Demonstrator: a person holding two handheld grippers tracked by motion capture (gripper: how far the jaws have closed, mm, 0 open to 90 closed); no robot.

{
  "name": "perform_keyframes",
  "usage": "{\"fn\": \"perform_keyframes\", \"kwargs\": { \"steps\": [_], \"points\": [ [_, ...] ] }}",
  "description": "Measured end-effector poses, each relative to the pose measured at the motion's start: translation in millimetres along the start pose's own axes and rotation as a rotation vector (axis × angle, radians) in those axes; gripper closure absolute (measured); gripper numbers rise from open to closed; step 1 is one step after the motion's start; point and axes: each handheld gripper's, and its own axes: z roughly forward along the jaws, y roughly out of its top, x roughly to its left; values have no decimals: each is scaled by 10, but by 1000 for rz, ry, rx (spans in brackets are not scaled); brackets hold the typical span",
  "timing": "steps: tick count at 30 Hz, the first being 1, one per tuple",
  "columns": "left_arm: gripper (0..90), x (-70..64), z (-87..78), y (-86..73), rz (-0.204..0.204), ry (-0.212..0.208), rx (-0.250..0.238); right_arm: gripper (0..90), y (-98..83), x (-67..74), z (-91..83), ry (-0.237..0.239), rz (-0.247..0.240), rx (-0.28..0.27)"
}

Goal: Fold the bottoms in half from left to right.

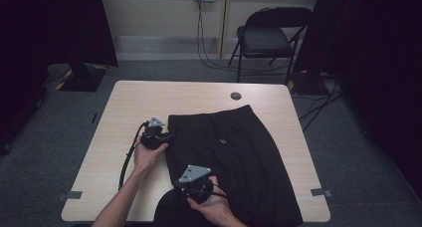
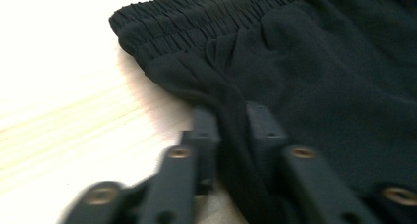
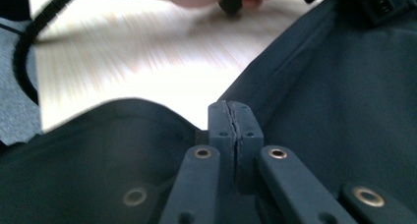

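Note:
Black shorts (image 1: 234,152) with a gathered elastic waistband (image 2: 196,13) lie spread on the pale wooden table (image 1: 149,97), their lower part reaching the near edge. My left gripper (image 1: 158,133) sits at the shorts' left edge below the waistband. In the left gripper view it (image 2: 231,118) is shut on a raised fold of the black cloth. My right gripper (image 1: 195,182) is nearer the front edge, over the shorts' left side. In the right gripper view its jaws (image 3: 233,111) are pressed together at the cloth's edge, with fabric (image 3: 334,101) draping away on both sides.
A small white mark (image 1: 222,141) shows mid-shorts. A dark round cap (image 1: 236,95) sits in the tabletop at the back. Bare wood lies left of and behind the shorts. A folding chair (image 1: 268,35) stands beyond the table. Black curtains flank both sides.

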Motion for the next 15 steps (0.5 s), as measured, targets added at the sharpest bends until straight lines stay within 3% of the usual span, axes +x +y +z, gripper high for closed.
{"fn": "perform_keyframes", "kwargs": {
  "steps": [1,3,5,10,11,13,14,15],
  "points": [
    [879,9,-13,3,-11,-7,-13,889,19,4,-9,5,3,-8],
    [887,66,-97,34,-88,-42,-80,891,100,9,-45,22,14,-37],
    [887,107,-172,69,-125,-47,-121,892,182,18,-80,27,11,-62],
    [887,144,-299,187,-122,-43,-138,894,395,44,-150,42,-6,-115],
    [887,162,-382,269,-161,-69,-183,894,546,78,-200,46,-22,-150],
    [887,146,-467,371,-125,-56,-199,896,646,92,-237,54,-23,-172],
    [887,146,-467,371,-125,-56,-199,897,702,98,-259,56,-24,-184],
    [887,162,-558,473,-128,-63,-220,898,758,106,-279,58,-30,-198]
  ]
}}
